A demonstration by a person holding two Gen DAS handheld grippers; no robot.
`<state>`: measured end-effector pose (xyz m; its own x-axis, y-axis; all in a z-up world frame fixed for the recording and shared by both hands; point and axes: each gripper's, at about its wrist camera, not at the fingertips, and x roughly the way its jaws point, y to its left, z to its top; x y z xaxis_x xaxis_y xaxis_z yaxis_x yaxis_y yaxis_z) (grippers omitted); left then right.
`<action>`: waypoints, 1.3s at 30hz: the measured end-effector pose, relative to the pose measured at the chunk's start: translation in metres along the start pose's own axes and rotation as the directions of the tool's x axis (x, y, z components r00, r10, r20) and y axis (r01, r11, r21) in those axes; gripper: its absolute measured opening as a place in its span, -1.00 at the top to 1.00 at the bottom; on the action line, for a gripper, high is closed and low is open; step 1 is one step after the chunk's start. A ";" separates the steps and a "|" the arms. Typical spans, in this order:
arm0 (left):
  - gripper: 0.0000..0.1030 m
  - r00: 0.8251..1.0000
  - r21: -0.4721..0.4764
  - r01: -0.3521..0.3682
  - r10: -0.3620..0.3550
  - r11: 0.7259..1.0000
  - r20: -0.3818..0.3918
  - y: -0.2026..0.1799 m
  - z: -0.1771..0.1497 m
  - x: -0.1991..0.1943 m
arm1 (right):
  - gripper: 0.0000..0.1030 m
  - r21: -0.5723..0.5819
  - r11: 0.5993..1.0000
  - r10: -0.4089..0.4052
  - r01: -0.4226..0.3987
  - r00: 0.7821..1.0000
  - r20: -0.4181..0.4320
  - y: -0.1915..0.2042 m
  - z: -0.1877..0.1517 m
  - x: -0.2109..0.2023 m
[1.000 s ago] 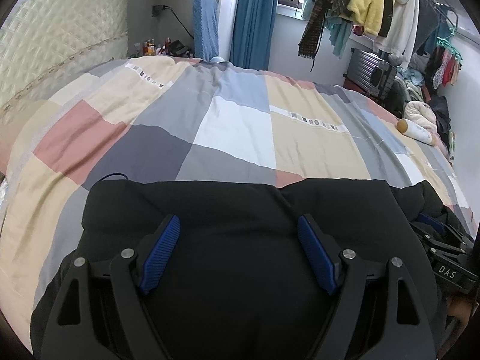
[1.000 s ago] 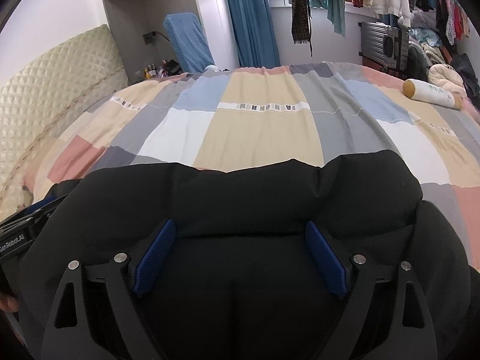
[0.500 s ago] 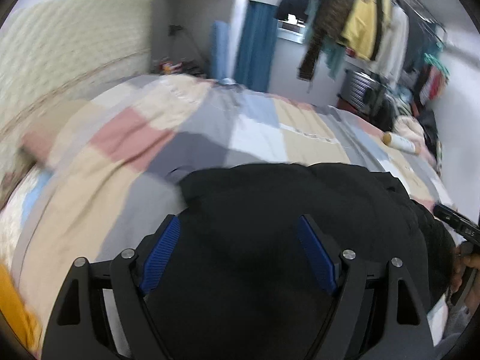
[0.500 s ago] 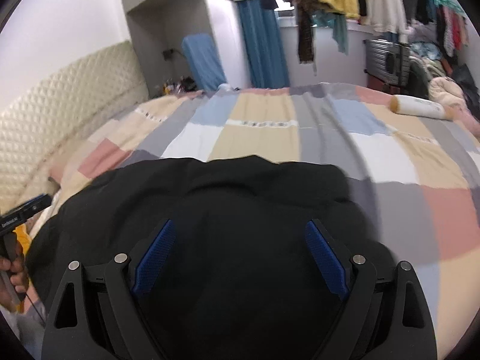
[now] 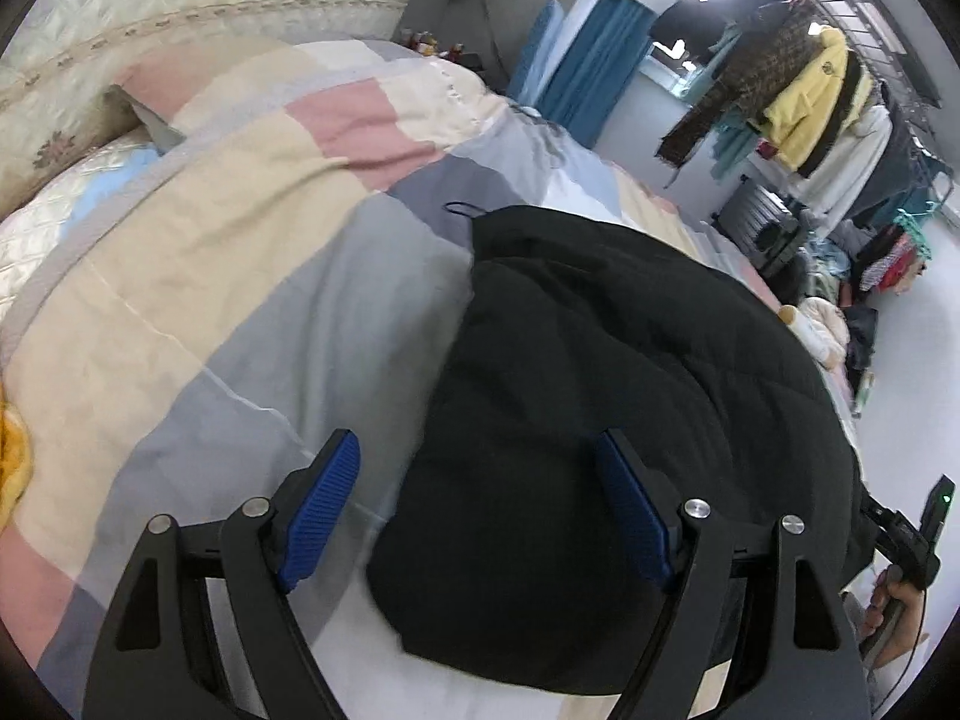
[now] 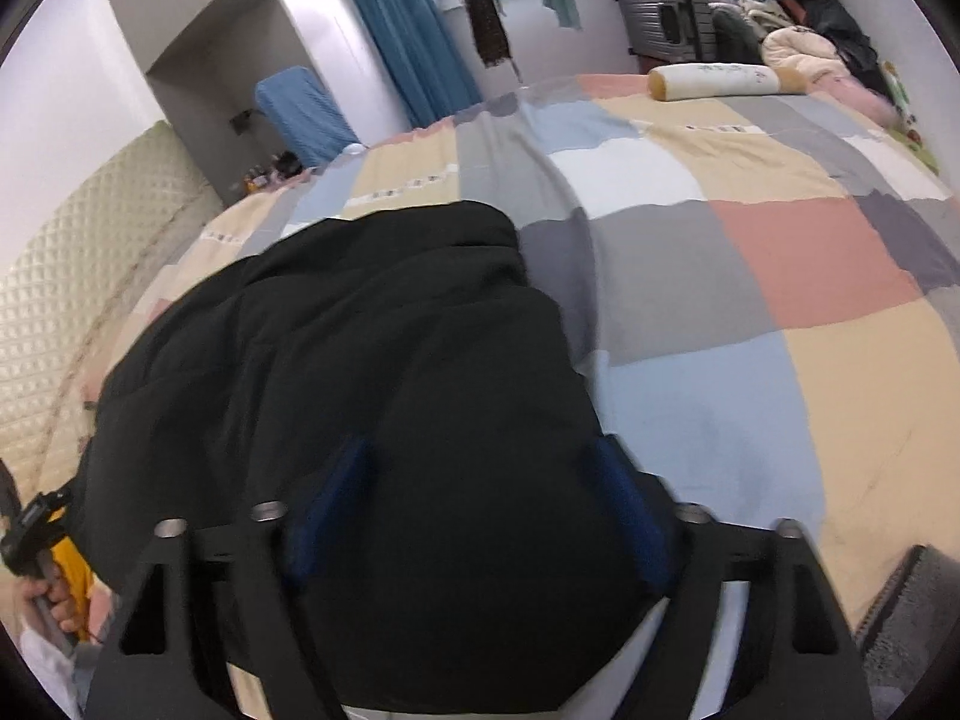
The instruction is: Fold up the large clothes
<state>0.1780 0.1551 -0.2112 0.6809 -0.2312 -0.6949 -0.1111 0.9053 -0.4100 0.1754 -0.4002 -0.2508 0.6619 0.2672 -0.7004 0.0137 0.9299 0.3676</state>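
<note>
Hand-held grippers [image 5: 477, 510] apart, tilted downward

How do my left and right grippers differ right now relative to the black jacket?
The left gripper straddles the black jacket's edge: one pad is over the patchwork quilt, the other over black fabric. The right gripper has both pads over the jacket. The left's pads look sharp, the right's blurred. Both have just been closing, the right more; neither visibly pinches the jacket.
</note>
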 end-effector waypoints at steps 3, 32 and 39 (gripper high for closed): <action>0.33 0.999 0.049 0.027 -0.028 0.998 0.033 -0.008 -0.005 -0.010 | 0.69 -0.097 0.995 -0.007 0.008 1.000 0.015 0.018 -0.003 -0.004; -0.62 0.991 0.083 -0.130 0.131 0.988 -0.008 -0.006 -0.020 -0.052 | -0.16 -0.080 0.993 -0.089 0.090 0.996 0.012 0.023 -0.023 -0.062; -0.73 0.994 0.156 -0.080 0.067 0.984 0.086 -0.059 -0.011 -0.109 | -0.52 -0.097 0.992 -0.055 0.082 0.964 0.260 0.062 -0.005 -0.161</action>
<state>0.1020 0.1232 -0.1177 0.7317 -0.1387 -0.6674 -0.0505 0.9654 -0.2559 0.0662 -0.3840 -0.1185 0.8324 0.1410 -0.5359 -0.0044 0.9688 0.2480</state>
